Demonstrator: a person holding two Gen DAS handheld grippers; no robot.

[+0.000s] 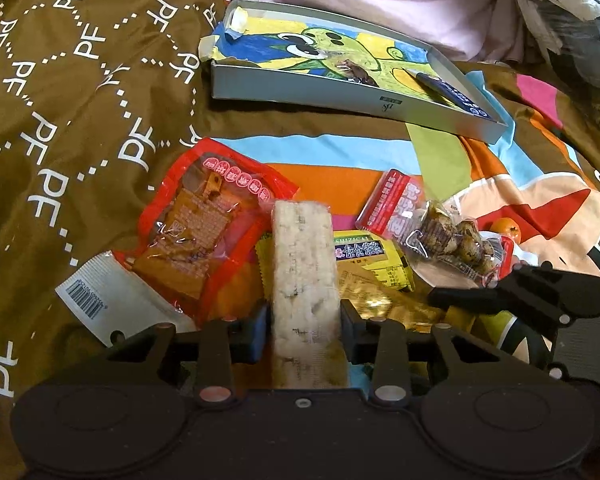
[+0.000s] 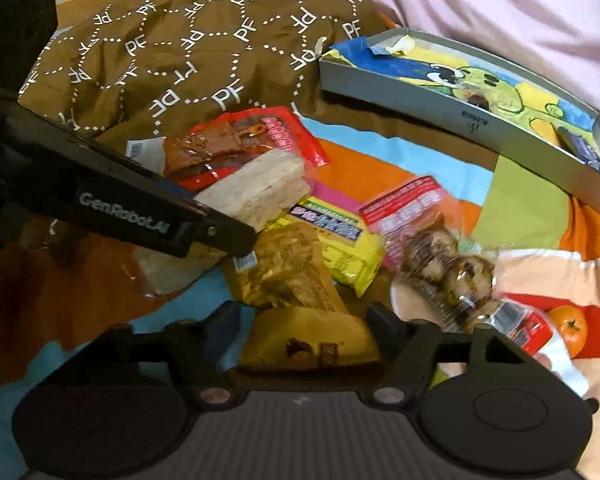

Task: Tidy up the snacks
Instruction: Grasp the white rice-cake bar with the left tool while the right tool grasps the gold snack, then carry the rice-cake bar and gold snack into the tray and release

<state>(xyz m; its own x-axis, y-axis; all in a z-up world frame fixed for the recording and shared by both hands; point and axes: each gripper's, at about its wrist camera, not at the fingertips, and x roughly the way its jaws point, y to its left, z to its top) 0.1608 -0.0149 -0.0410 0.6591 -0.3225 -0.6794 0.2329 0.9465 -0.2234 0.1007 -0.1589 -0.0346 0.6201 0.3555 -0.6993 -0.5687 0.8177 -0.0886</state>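
Left claw (image 1: 304,320) clamped on the rice bar (image 1: 303,264), pads pressing its long sides near the lower end; bar points away from the camera, its far end raised over the snack pile on the bed. Right claw (image 2: 312,320): jaws stand to either side of a yellow pack (image 2: 312,340); contact with the pads is not clear, so cannot tell whether it is gripped or merely straddled. Around them on the bedspread (image 1: 340,152): red tofu pack (image 1: 204,220) just left of the bar, yellow-green pack (image 1: 374,260) just right, egg pack (image 1: 452,240) beyond that, an orange (image 1: 508,230) at the far right. Grey box (image 1: 340,92) with a drawing inside lies further back, well apart from the pile, apparently the place to put snacks. Judgement: bar looks light, stiff but crumbly, in slick film; hold mid-length across the narrow sides, with modest squeeze. Soft packs will sag and slide; take them by a sealed edge. Eggs fragile.
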